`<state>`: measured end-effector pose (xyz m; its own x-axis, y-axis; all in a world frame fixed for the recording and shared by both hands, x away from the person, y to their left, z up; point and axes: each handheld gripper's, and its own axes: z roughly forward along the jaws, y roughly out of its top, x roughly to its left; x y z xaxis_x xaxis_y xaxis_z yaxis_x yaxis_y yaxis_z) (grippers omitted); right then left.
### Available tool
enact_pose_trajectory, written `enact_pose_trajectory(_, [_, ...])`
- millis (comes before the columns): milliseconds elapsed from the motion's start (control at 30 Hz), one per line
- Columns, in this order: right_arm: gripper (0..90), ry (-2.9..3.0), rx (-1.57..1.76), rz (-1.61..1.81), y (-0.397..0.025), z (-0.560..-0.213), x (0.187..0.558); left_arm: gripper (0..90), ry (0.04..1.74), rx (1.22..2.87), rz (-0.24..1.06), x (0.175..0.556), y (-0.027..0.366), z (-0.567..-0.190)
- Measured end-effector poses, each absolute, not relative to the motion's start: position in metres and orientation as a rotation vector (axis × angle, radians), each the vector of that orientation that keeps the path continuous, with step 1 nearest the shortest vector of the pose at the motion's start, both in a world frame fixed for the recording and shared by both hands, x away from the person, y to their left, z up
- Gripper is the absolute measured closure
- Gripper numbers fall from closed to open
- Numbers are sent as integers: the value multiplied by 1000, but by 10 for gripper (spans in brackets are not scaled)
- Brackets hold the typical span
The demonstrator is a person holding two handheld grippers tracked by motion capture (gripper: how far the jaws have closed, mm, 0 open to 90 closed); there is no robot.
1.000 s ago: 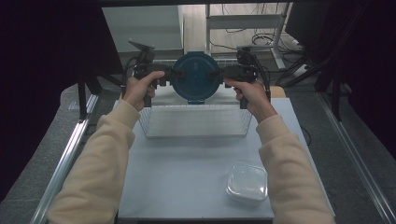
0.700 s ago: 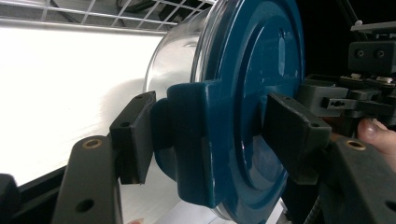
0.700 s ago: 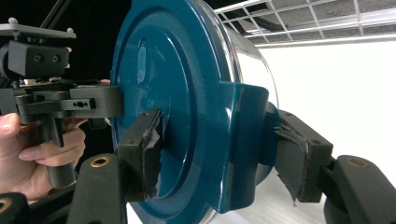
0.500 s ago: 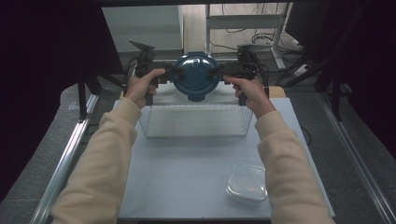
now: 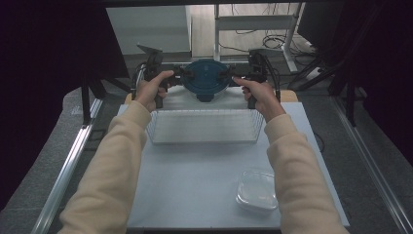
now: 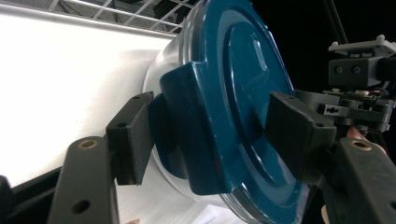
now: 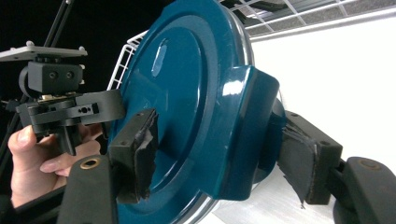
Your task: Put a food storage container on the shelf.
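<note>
Small clear tub (image 5: pixel 256 191) sits at 5 o'clock on counter (image 5: pixel 195 185); wire basket (image 5: pixel 204 126) mid-counter. Beyond it at 12, left claw (image 5: pixel 181 78) and right claw (image 5: pixel 229 78) each clamp a latch of the blue-lidded container (image 5: pixel 206 79), steadying it aloft from both sides.

The high view is dim and soft, with dark, underexposed left and right margins; the desk (image 5: pixel 195 190) is lit evenly from above and returns a pale bluish tone without hard shadows. In both gripper views the desk surface is overexposed to plain white, while the background beyond it is black. The blue lid (image 7: pixel 196 116) carries small specular highlights on its clip in the right gripper view. The near claw pads (image 6: pixel 130 135) are slightly out of focus.
</note>
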<state>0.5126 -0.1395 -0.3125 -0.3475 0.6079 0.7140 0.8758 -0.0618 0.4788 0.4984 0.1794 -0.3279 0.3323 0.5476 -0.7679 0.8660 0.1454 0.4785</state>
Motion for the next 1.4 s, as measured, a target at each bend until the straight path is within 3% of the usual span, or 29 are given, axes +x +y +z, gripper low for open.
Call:
enact_pose_trajectory(367, [305, -1919, -1611, -1364, -139, -315, 514, 333, 1325, 1517, -358, 499, 178, -332])
enact_pose_trajectory(633, [139, -2100, -1633, -1424, -132, -302, 502, 193, 1320, 1490, -183, 491, 179, -325])
enact_pose_trajectory(733, [114, -2131, -1627, -1453, -134, -293, 495, 189, 1304, 1496, -101, 484, 185, -320])
enact_pose_trajectory(1033, [170, -2337, -1527, -1544, -155, -272, 455, 233, 1204, 1566, 68, 438, 199, -313])
enact_pose_trajectory(1233, [187, -2457, -1445, -1609, -175, -278, 418, 232, 1140, 1631, 187, 397, 204, -318])
enact_pose_trajectory(1400, [192, -2545, -1392, -1629, -193, -293, 389, 240, 1084, 1703, 211, 363, 203, -329])
